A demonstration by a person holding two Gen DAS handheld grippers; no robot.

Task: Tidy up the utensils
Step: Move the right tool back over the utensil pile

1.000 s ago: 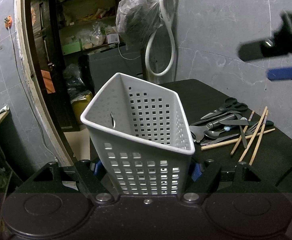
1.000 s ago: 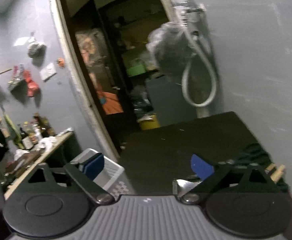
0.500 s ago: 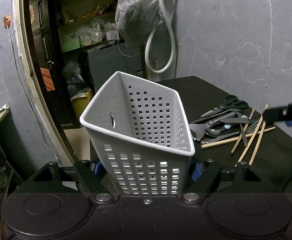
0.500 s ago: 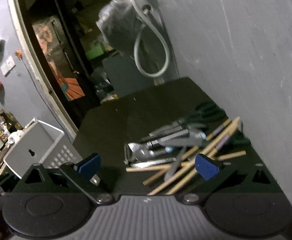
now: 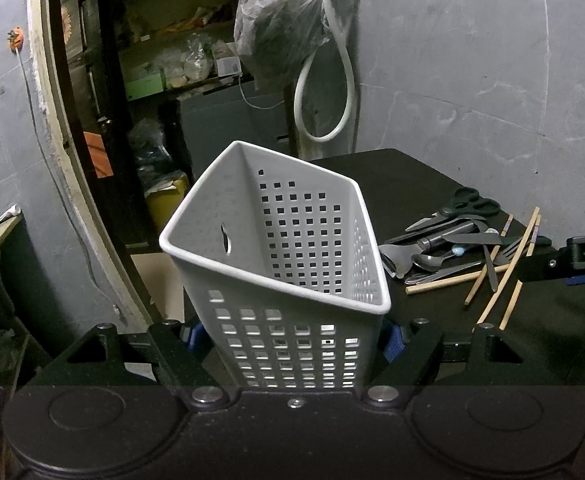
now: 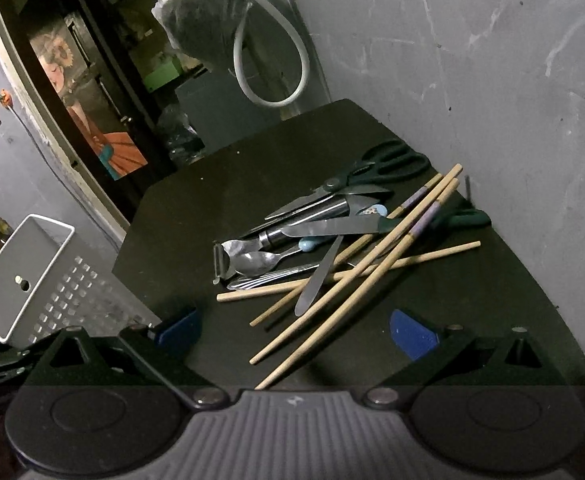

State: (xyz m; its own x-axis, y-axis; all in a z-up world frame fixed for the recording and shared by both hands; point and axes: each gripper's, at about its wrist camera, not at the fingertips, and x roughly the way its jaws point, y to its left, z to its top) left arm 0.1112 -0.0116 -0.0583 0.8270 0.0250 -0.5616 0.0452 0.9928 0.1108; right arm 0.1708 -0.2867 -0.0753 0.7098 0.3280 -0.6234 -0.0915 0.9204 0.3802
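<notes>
My left gripper (image 5: 294, 338) is shut on a white perforated basket (image 5: 284, 264), its blue pads pressing the two lower sides; the basket tilts in the air left of the black table (image 5: 372, 168). A pile of utensils (image 6: 316, 240) lies on the table: scissors (image 6: 392, 164), a knife (image 6: 332, 226), a peeler (image 6: 224, 260), a spoon (image 6: 260, 260) and several wooden chopsticks (image 6: 372, 272). My right gripper (image 6: 294, 334) hovers open just in front of the pile. The near chopstick ends lie between its fingers, untouched. The basket (image 6: 24, 280) shows at the left.
A grey wall (image 6: 492, 80) borders the table's right side. A white hose (image 6: 268, 60) and a dark plastic bag (image 6: 196, 8) hang beyond the table's far end. An open doorway (image 5: 104, 120) lies to the left. The table's left half (image 6: 220, 184) is bare.
My right gripper came down and tipped toward the utensil pile, which now fills its view. In the left wrist view it dropped from upper right to table level. The basket stayed still.
</notes>
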